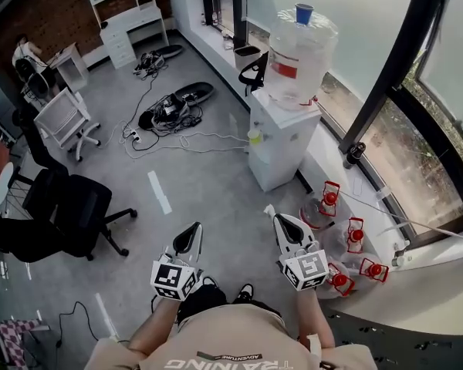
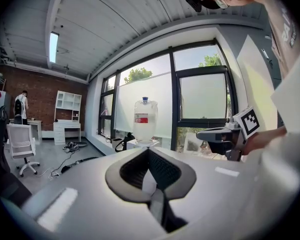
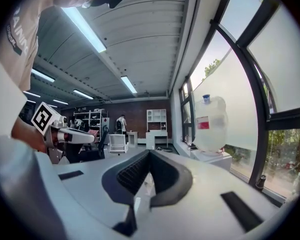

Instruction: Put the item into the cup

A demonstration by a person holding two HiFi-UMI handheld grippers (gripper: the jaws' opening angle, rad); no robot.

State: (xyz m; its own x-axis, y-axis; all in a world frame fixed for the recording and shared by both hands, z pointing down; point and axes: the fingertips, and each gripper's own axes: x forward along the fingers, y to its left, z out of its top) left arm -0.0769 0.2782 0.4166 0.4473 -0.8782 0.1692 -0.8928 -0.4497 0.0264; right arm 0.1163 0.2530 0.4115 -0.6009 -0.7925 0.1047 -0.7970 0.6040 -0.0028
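Lower centre of the head view: white left gripper [image 1: 196, 228] and white right gripper [image 1: 271, 211], each with jaws pressed together, gripping nothing. Upper right: small blue cup-like top [image 1: 304, 12] on large clear water bottle [image 1: 297, 56], well apart from both.

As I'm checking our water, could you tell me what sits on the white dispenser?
A clear water jug with a red label, topped by a blue cup. The jug hides where its neck enters the dispenser.
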